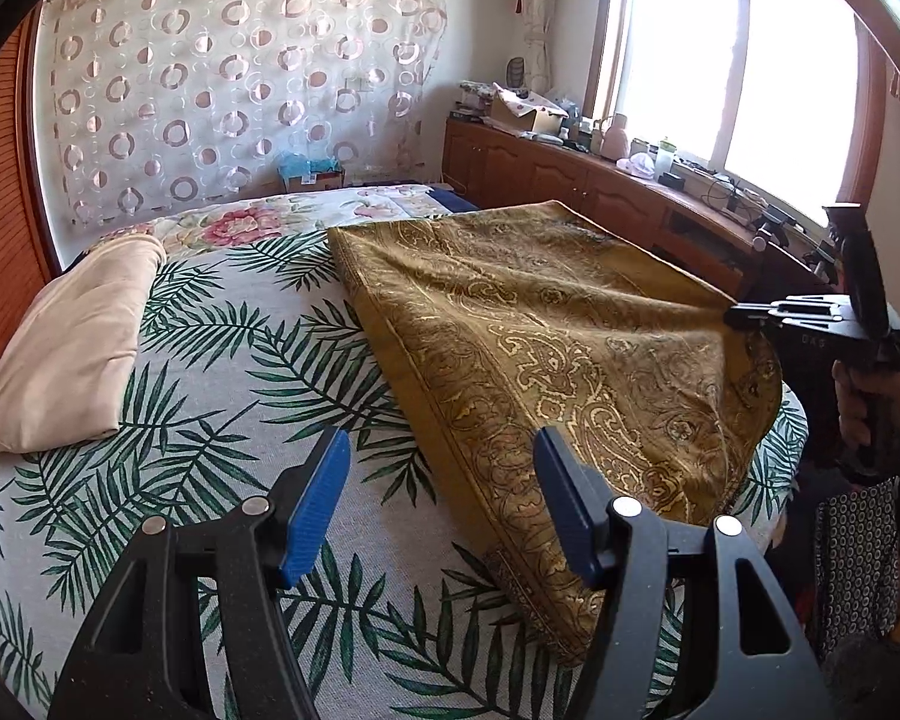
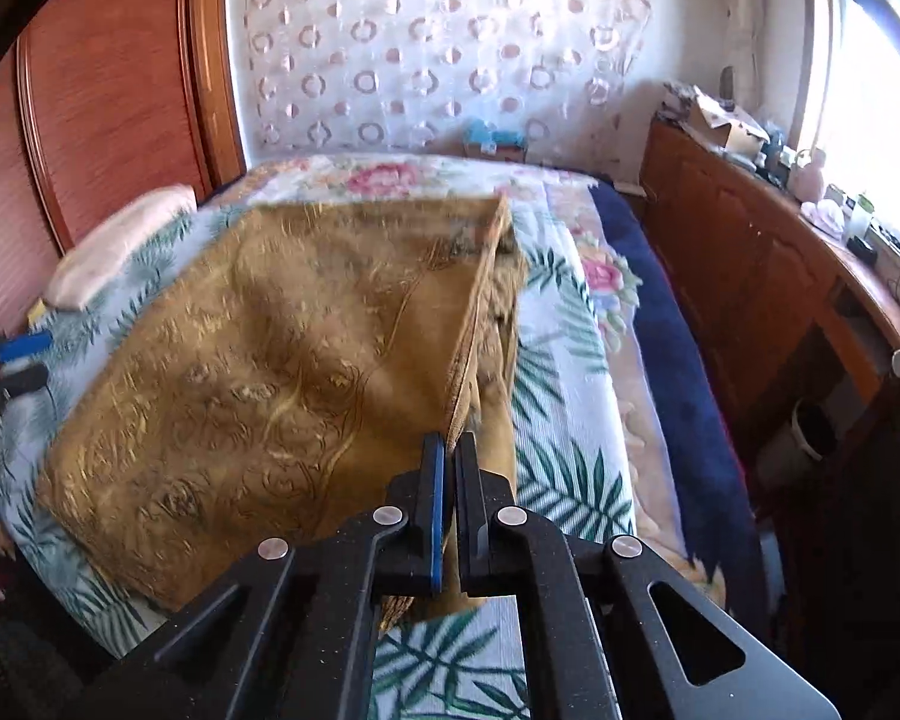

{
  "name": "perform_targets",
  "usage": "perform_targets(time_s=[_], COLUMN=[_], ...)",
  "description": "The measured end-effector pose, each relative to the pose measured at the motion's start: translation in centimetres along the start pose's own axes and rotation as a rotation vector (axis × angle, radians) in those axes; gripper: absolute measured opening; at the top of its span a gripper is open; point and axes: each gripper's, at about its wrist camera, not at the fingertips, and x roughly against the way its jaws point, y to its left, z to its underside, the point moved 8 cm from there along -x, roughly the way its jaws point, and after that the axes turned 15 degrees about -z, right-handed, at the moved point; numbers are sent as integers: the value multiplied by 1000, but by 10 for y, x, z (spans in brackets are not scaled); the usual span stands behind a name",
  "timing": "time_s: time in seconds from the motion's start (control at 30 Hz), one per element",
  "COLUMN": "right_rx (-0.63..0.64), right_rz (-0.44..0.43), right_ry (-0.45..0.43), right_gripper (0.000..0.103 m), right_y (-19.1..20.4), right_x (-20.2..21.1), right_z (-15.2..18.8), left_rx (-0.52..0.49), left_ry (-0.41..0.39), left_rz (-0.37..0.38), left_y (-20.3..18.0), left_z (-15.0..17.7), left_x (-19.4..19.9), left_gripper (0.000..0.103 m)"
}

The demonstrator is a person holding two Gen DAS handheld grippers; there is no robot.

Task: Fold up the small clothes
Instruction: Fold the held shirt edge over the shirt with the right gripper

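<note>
Gold paisley cloth [image 1: 546, 348] spread on a palm-leaf bed cover [image 1: 222, 372], one edge pinched up.

Beige folded cloth [image 1: 78, 348] lies at the bed's left side, well apart from the gold one. Next, the left claw [image 1: 444, 504] hovers over the cover with its blue pads wide apart, holding nothing, just beside the cloth's near edge. Farthest right, the right claw [image 2: 449, 450] is clamped on the cloth's lifted edge.

Gold paisley cloth [image 1: 540, 348] woven, slight sheen; cabinet [image 1: 570, 180] glossy wood.
</note>
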Motion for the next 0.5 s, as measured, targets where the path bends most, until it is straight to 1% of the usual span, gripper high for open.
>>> perform_targets(time_s=[0.1,0.3,0.33,0.37,0.43,0.5], right_rx=[-16,-28,-24,-19,-13,-10], right_rz=[-4,1,6,20,36,33], right_ry=[8,-24,-24,-22,-28,-28], right_gripper=[3,3,9,18,23,24], right_y=[-2,1,3,3,6,9], right_x=[-4,-3,-4,-3,-2,-3], right_z=[-1,-4,-3,-3,1,4], left_rx=[-1,0,-1,-1,-3,-6], left_ry=[7,8,8,8,8,9], left_rz=[-1,1,2,2,3,5], left_y=[-1,0,0,0,-1,-3], left_z=[1,1,1,1,1,1], left_x=[-2,-2,-2,-2,-2,-3], left_gripper=[65,65,65,65,65,65])
